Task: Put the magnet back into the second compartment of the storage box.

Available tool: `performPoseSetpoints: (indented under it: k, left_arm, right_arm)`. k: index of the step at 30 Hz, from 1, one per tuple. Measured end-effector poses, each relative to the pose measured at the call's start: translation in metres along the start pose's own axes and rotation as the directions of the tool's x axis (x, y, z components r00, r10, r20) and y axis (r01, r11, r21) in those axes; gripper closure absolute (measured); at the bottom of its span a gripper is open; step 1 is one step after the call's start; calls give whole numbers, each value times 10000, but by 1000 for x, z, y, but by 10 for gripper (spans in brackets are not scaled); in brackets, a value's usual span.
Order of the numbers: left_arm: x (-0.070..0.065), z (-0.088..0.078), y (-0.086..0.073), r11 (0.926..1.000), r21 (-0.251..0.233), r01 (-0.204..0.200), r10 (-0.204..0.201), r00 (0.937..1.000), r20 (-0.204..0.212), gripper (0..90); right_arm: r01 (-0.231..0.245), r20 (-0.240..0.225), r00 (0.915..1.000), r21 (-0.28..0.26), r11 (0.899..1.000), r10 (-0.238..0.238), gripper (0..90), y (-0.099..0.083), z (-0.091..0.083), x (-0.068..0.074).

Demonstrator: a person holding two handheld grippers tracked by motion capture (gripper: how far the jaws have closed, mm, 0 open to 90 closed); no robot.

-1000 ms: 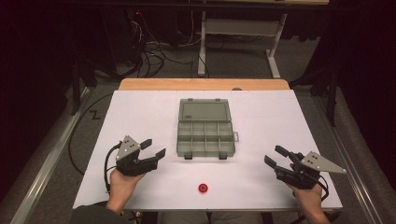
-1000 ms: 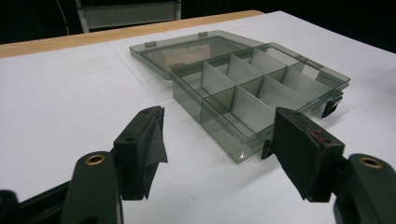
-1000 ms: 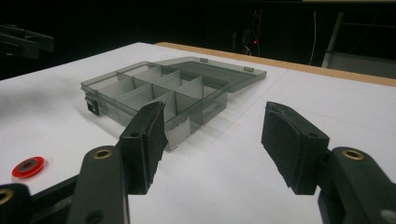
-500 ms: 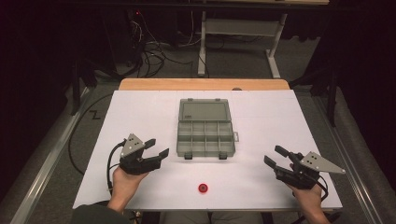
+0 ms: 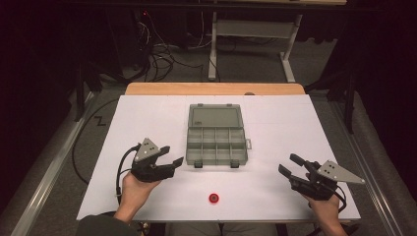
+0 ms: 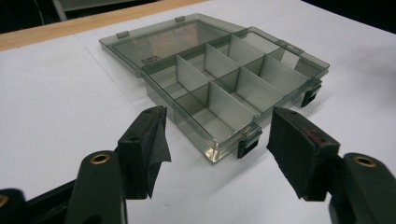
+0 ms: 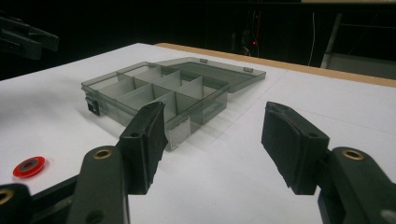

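Observation:
A smoky clear compartment box (image 5: 216, 147) lies open at the table's middle, its lid (image 5: 215, 118) folded flat behind it and its several cells empty. A small red disc (image 5: 213, 197) lies in front of it near the table's front edge. My left gripper (image 5: 172, 154) is held just left of the box's front left corner, open and empty; its jaws have just been closing a little. In the left gripper view that corner latch (image 6: 247, 142) sits between and beyond my left gripper (image 6: 218, 114). My right gripper (image 5: 287, 163) hovers open at the front right, pointing toward the box (image 7: 154, 88); the red disc (image 7: 29, 166) lies to its left.
The white table top (image 5: 295, 123) has a wooden strip (image 5: 216, 89) along its far edge. Beyond it are cables (image 5: 162, 54) and a metal stand (image 5: 246, 29) on the floor. A rail (image 5: 44, 177) runs along the table's left side.
My left gripper has drifted slightly right toward the box's front left corner. The right gripper, the box and the red disc have stayed put.

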State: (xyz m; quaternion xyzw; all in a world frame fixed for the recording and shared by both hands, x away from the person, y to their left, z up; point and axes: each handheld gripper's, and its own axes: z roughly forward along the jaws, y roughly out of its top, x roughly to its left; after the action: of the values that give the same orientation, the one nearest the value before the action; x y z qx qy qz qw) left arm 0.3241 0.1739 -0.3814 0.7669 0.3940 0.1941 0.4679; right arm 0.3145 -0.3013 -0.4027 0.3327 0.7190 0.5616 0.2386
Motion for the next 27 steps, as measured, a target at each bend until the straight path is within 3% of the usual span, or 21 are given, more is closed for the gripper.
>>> performPoseSetpoints:
  k: [8,13,27]
  left_arm:
    - [-7,8,7,9981,581,-226,208,9993,307,386]
    - [-13,12,12,9943,925,-524,497,9983,313,404]
    - [-25,27,21,9822,1691,-822,721,9953,652,408]
  right_arm:
    - [2,8,10000,-23,10000,-2,415,0,0,0]
    - [19,22,10000,-38,10000,-19,416,0,0,0]
    - [64,22,10000,-67,10000,-64,416,0,-1,0]
